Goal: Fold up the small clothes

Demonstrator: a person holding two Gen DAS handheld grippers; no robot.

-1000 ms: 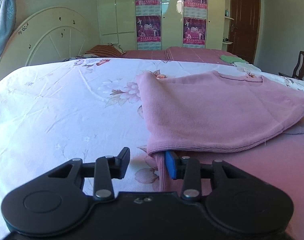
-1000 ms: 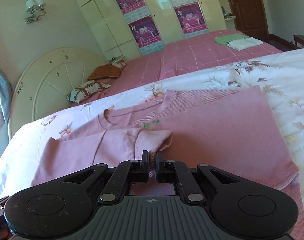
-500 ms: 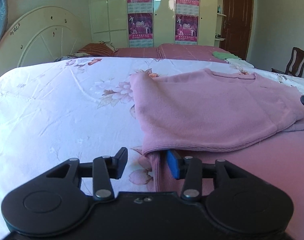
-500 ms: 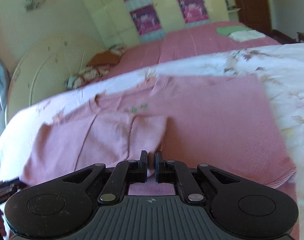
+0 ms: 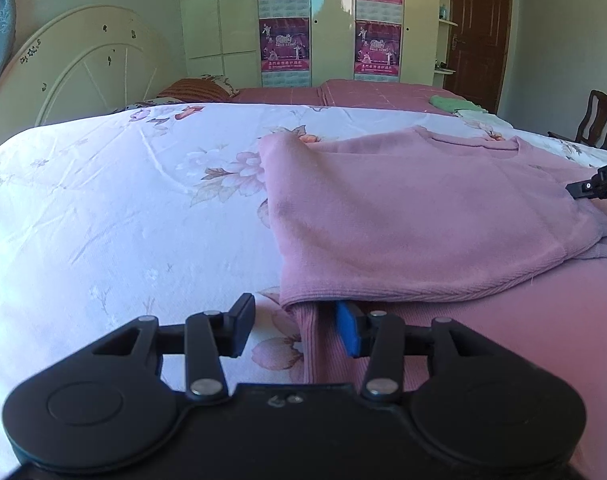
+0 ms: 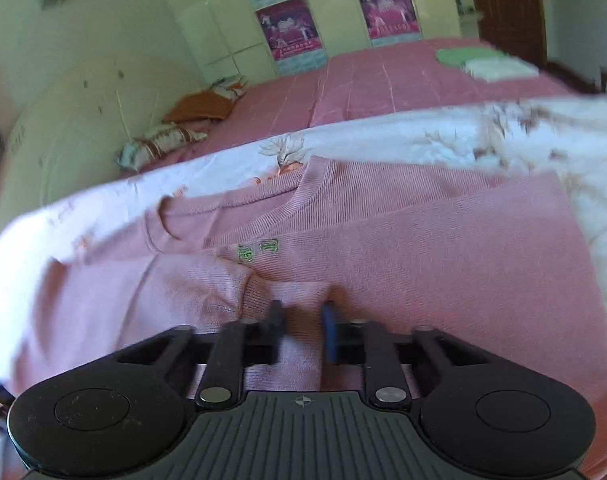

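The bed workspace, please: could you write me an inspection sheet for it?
Surface: floral bedsheet, lightly creased.
Job's things: pink sweater, flat, one side folded over its body.
Clutter: folded green and white cloths and pillows on the far bed.
Grippers: left gripper jaws open astride the sweater's hem edge; right gripper jaws apart around the sleeve cuff, picture blurred.
Cables: nothing seen.
Surroundings: headboard, wardrobe with posters, door, chair.
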